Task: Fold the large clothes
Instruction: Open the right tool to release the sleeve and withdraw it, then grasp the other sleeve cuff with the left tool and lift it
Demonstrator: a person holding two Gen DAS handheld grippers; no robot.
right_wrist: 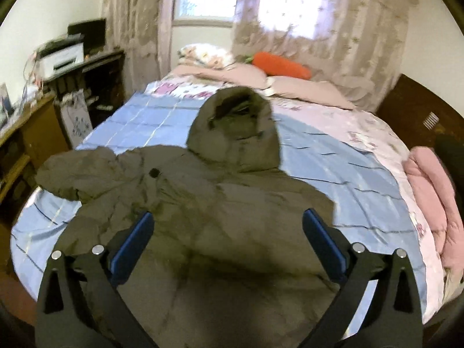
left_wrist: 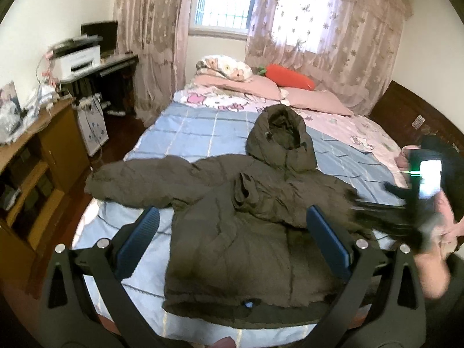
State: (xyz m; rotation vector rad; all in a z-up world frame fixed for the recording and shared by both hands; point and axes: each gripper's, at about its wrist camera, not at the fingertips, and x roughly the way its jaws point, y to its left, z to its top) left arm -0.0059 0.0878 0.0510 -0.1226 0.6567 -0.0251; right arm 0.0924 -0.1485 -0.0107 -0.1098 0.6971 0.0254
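Both claws spread wide and empty above an olive hooded jacket (right_wrist: 203,203) on a bed (right_wrist: 333,156).

Right gripper (right_wrist: 227,240) and left gripper (left_wrist: 232,232) gaping, pinching nothing; one sleeve (left_wrist: 246,191) folded across the chest just ahead, the other sleeve (left_wrist: 130,182) sprawled far left, hood (left_wrist: 282,139) beyond. Likely risk: puffy padding springing back, undoing the unpinned fold.

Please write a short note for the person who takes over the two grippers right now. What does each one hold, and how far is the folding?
Left gripper: open, holds nothing.
Right gripper: open, holds nothing.
Jacket: olive, padded, flat on the bed, hood toward the pillows.
Done: right sleeve lies folded across the chest.
Left: the other sleeve is spread out to the side; fold it in, then hood and body.
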